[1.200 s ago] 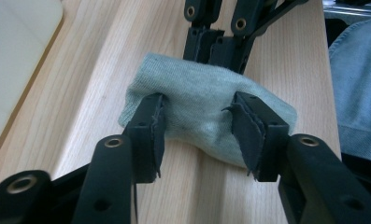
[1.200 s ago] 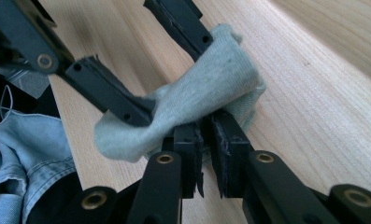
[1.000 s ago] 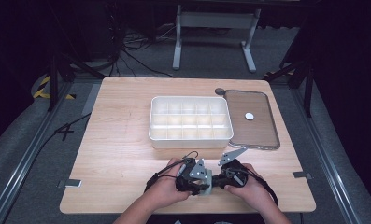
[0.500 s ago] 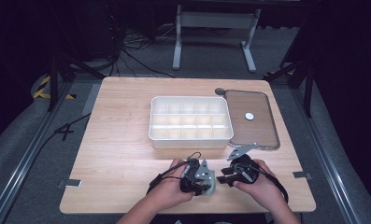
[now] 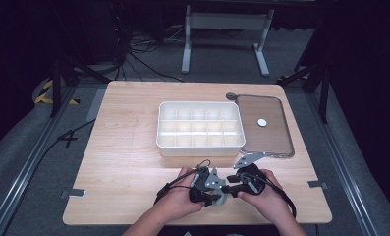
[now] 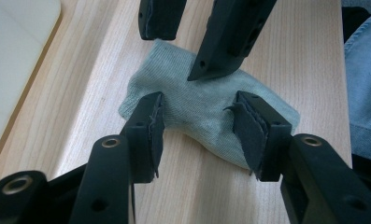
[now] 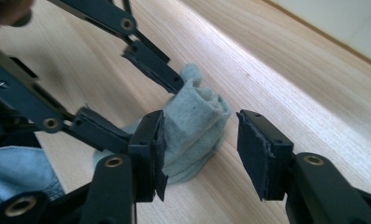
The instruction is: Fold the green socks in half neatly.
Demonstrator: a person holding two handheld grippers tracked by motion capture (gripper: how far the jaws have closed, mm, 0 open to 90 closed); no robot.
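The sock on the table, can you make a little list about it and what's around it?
thing: pale green sock, folded, lying on the wooden table
left gripper: open, jaws either side of the sock
right gripper: open, at one end of the sock
held: no, neither gripper is closed on it
behind it: white compartment tray, nothing visible inside
beside the tray: clear lid, lying flat
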